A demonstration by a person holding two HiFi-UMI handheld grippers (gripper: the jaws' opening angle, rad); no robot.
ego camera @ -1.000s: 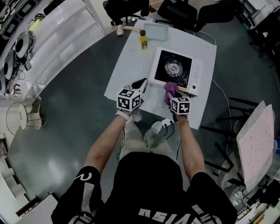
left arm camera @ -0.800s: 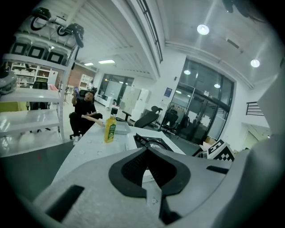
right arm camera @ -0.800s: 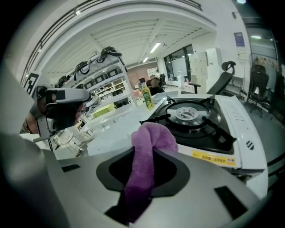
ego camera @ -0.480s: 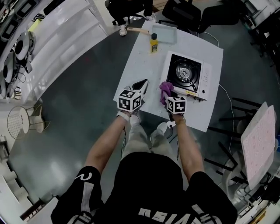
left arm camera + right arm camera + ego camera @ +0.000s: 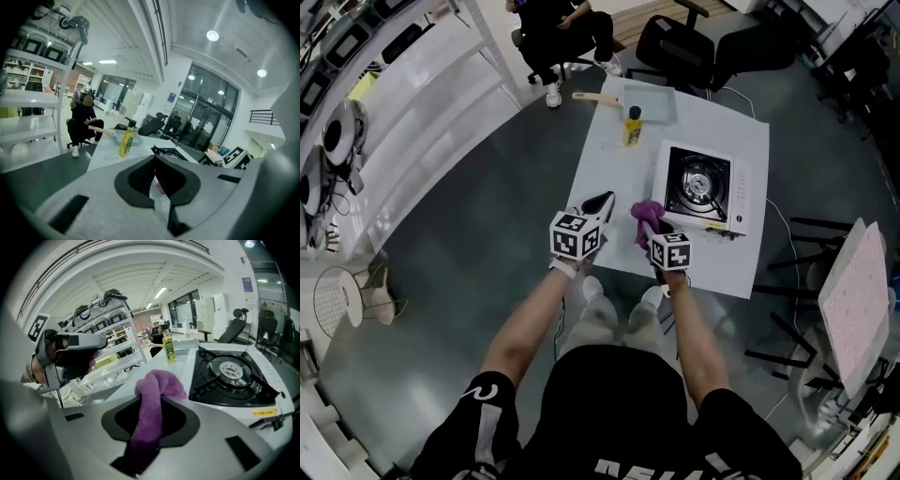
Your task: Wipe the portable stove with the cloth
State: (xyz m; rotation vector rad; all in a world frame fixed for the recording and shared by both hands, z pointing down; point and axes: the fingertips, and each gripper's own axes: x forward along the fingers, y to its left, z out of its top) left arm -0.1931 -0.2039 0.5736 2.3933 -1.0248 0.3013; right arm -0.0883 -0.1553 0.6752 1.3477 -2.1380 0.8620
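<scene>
The white portable stove (image 5: 703, 187) with its black burner top sits on the right half of the white table (image 5: 609, 159). My right gripper (image 5: 654, 228) is shut on the purple cloth (image 5: 644, 212), held just off the stove's near left corner, above the table. In the right gripper view the cloth (image 5: 159, 385) bunches up out of the jaws, with the stove (image 5: 234, 371) ahead to the right. My left gripper (image 5: 598, 202) hovers over the table's near left part, jaws shut and nothing in them. The left gripper (image 5: 155, 164) points toward the far end of the table.
A yellow bottle (image 5: 632, 125) stands at the far side of the table beside a pale tray (image 5: 649, 101) and a brush (image 5: 592, 97). A seated person (image 5: 558, 28) and office chairs (image 5: 675, 47) lie beyond. White shelving (image 5: 422, 84) runs along the left.
Both grippers have shifted left relative to the stove. The cloth has moved from the stove's front edge to the table beside its left corner. The head view has moved too.
</scene>
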